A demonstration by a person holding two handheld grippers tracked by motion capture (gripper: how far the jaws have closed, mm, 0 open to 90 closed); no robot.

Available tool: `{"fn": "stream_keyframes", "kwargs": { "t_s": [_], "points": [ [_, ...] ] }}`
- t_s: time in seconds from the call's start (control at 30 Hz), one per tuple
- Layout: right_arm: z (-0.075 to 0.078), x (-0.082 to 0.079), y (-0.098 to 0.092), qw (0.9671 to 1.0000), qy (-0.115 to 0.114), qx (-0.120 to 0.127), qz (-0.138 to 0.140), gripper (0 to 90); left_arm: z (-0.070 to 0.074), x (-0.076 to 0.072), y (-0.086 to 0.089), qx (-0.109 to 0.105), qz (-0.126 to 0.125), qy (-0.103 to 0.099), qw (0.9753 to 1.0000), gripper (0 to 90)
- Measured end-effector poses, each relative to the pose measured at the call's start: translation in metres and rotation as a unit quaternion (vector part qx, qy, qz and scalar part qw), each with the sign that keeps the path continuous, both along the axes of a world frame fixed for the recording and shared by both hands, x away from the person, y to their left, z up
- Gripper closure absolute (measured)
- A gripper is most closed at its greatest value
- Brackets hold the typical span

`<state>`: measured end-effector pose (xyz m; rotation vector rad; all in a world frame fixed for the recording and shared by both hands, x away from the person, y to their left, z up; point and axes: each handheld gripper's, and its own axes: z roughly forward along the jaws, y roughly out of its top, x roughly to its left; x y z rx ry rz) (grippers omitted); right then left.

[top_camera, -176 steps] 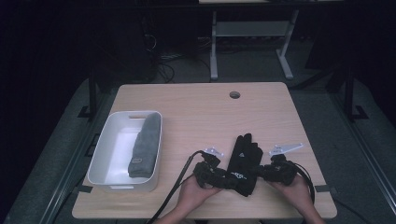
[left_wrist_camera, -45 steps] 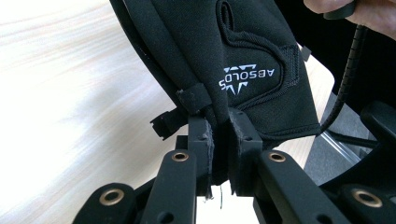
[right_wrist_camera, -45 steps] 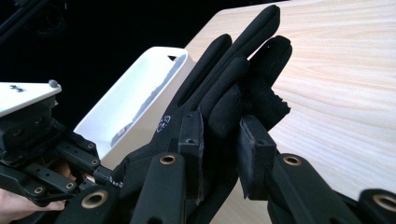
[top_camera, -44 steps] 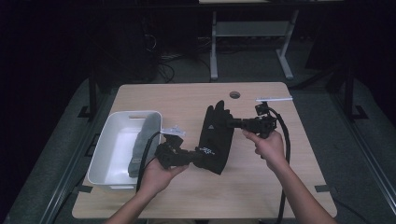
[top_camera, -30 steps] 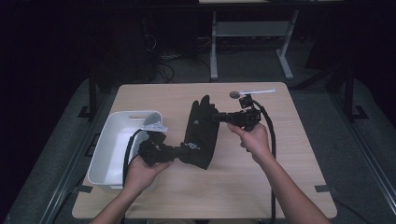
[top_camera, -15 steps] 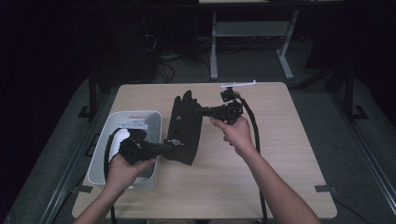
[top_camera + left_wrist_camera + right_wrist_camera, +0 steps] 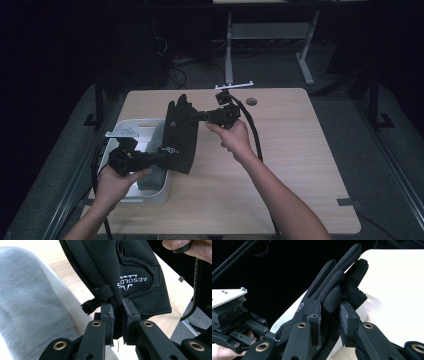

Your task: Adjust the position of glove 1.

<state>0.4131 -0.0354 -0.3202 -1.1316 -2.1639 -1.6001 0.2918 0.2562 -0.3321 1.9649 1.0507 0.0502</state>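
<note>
While pinched by both grippers' fingers, black glove (image 7: 181,131), white logo, fingertips up.

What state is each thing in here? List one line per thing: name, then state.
Black glove: held in the air, stretched between both grippers.
Left hand-held gripper: shut on the glove's cuff end.
Right hand-held gripper: shut on the glove's finger end.
White bin: open, holds a grey cloth.

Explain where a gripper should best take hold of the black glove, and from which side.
By the ends: the black glove is long and limp. The left gripper is clamped on the cuff edge from the near side, and the right gripper on the fingertips from the far side, so it hangs stretched above the white bin.
</note>
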Motion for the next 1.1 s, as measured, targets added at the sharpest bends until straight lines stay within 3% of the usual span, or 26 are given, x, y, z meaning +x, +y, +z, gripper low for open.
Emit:
{"fn": "stream_keyframes", "kwargs": {
  "t_s": [0.73,1.1],
  "points": [
    [0.001,0.013,0.064,0.9994,0.002,-0.005,0.035,73.2,0.001,-0.008,0.053,0.006,0.041,0.000,0.9991,81.3],
    [-0.007,0.018,0.090,0.9989,0.010,-0.003,0.045,73.1,-0.004,-0.012,0.074,0.009,0.058,0.008,0.9982,81.4]
  ]
}}
